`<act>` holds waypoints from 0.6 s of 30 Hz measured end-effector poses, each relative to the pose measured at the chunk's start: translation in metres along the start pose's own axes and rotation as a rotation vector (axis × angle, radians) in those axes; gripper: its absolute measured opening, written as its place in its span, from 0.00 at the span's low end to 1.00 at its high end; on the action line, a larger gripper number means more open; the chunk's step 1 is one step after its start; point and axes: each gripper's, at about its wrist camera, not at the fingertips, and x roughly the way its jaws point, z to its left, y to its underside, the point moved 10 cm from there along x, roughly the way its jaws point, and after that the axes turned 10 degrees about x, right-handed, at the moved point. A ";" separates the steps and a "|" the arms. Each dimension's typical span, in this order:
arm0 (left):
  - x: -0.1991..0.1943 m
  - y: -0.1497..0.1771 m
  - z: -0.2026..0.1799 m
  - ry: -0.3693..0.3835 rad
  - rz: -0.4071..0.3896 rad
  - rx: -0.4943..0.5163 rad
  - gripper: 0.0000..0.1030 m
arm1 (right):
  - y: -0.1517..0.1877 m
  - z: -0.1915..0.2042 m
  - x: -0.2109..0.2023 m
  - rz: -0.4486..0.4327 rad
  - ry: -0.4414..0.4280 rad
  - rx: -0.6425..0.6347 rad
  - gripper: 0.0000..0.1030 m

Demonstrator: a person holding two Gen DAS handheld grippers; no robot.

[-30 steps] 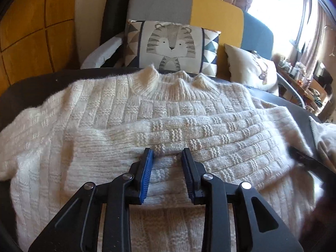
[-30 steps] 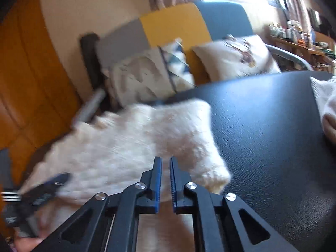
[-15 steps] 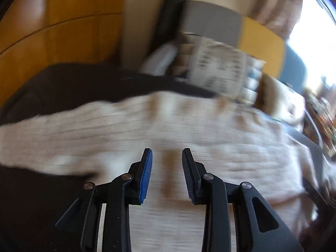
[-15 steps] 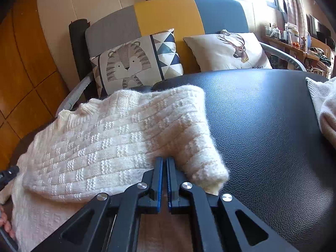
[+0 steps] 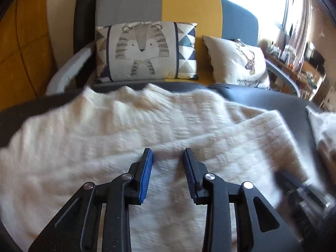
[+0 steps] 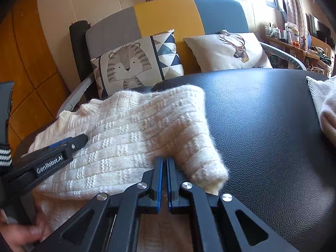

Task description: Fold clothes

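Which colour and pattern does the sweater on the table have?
The sweater is cream white, knitted in a raised basket-weave check; the right wrist view shows it best.

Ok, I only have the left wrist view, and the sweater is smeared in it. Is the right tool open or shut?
Observer: Shut. The right tool has its jaws together, tips against the sweater just below the sleeve.
Reviewer: Where does that sleeve end?
Observer: Its cuff sits just right of the tool's tips, beside bare black surface.
Reviewer: Does the sleeve lie flat?
Observer: Yes. It runs diagonally across the body from the shoulder down to the cuff, and the knit blocks show sharp.
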 end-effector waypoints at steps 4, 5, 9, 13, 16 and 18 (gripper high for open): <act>-0.001 0.005 0.041 -0.029 0.014 -0.019 0.59 | 0.000 0.002 0.000 -0.001 0.004 -0.006 0.01; -0.002 0.009 0.059 -0.077 0.027 -0.036 0.79 | 0.000 0.002 0.000 -0.001 0.004 -0.006 0.01; -0.019 0.020 0.109 -0.082 0.035 -0.201 0.77 | -0.001 0.002 0.001 0.001 0.001 -0.007 0.01; -0.065 0.029 0.122 -0.005 -0.096 -0.309 0.77 | -0.001 0.001 0.001 0.000 0.000 -0.008 0.01; -0.077 0.037 0.095 0.062 -0.104 -0.251 0.76 | -0.002 0.000 0.001 0.000 -0.001 -0.008 0.01; -0.068 0.048 0.075 0.068 -0.057 -0.183 0.76 | -0.002 0.000 0.001 0.000 -0.002 -0.008 0.01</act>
